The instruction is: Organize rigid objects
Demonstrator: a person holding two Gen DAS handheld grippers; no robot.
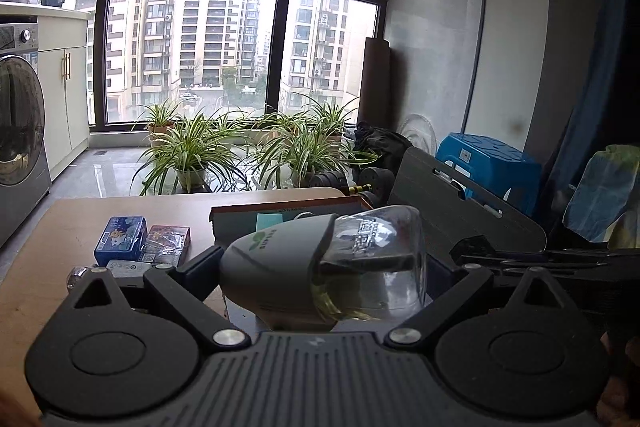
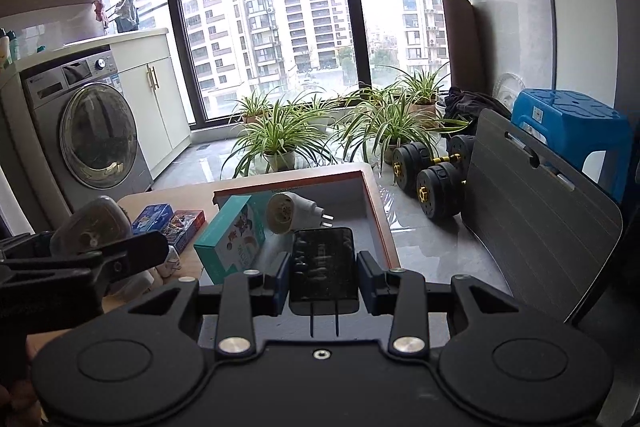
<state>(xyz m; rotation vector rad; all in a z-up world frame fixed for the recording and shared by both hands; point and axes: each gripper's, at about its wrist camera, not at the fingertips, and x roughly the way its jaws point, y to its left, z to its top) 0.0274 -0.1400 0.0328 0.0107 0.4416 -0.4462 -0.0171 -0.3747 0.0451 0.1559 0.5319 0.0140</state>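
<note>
Left wrist view: the left gripper (image 1: 324, 267) fills the lower half of the frame, its two fingers clamped on one bottle (image 1: 332, 267) with a grey cap and a clear body, lying sideways at centre. Behind it sits one open box (image 1: 280, 213), only its near wall and a teal edge showing. At lower left, on the table (image 1: 80, 219), lie two small packs: a blue one (image 1: 120, 237) and a dark red one (image 1: 168, 241) beside it. A white pack (image 1: 126, 267) lies just in front of them. At least four potted plants (image 1: 192, 151) stand by the window.

Right wrist view: the right gripper (image 2: 323, 281), at lower centre, is closed on one black charger (image 2: 322, 267), its two prongs pointing toward the camera, over the near end of the box (image 2: 376, 203). Inside the box lie one teal carton (image 2: 232, 239) and one white plug (image 2: 294, 213). The left gripper (image 2: 100, 251) with the bottle (image 2: 90, 223) shows at middle left. Two dumbbells (image 2: 432, 179) rest on the floor at right.
</note>
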